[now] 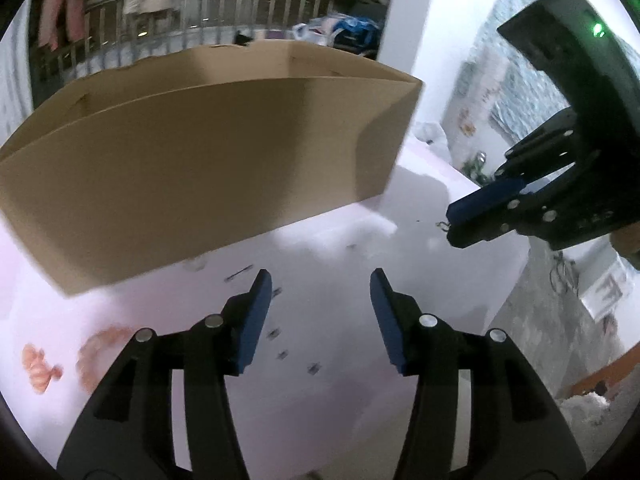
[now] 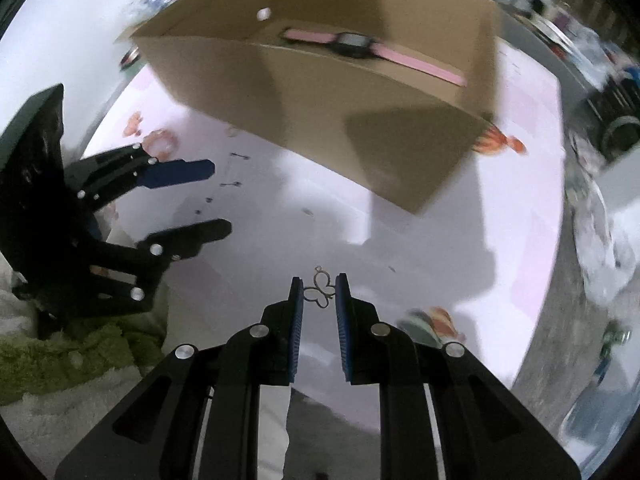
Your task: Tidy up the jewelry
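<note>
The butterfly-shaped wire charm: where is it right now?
In the right wrist view, the butterfly charm is pinched between the right gripper fingers, above the white table, short of the cardboard box.

We carry two matching tools. Our left gripper [image 1: 320,280], filling the lower half of its own view, has black angular linkage arms, round silver pivot screws and flat blue pads [image 1: 252,324]. Our right gripper [image 2: 319,280] has the same black frame, silver screws and ribbed blue pads [image 2: 297,332]; at the upper right of the left view its black housing shows a small green light.
</note>
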The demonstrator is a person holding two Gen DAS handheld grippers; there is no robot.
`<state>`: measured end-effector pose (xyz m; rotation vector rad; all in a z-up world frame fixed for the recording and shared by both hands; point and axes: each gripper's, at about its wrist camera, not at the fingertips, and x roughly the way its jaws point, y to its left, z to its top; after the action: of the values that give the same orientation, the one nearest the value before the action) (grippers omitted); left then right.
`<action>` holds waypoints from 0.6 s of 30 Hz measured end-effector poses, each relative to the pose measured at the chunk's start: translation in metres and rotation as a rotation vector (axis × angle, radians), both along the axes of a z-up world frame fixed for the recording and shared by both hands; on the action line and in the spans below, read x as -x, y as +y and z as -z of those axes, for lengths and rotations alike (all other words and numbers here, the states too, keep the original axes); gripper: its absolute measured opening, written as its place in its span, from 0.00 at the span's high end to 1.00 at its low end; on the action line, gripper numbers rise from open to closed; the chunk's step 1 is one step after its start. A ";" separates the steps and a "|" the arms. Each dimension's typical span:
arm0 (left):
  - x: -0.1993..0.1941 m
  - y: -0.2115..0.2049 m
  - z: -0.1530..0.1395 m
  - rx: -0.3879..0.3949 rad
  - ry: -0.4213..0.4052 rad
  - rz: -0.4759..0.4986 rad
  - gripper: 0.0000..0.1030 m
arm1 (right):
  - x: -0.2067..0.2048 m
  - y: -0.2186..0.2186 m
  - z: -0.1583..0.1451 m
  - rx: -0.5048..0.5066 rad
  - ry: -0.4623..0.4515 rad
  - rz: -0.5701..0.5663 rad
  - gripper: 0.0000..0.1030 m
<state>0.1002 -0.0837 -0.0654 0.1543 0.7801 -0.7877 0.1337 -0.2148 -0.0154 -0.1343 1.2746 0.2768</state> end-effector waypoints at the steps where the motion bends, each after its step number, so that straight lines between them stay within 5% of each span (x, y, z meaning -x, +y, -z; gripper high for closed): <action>1: -0.001 -0.006 0.000 -0.003 -0.004 0.010 0.53 | 0.003 -0.006 -0.001 -0.008 -0.007 0.016 0.84; 18: -0.015 -0.051 0.015 -0.184 -0.043 0.169 0.69 | 0.005 -0.035 0.015 -0.102 -0.024 0.060 0.84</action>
<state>0.1150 -0.1348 -0.0806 0.4048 0.8051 -0.8688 0.1286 -0.2499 -0.0301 -0.0126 1.2358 0.2873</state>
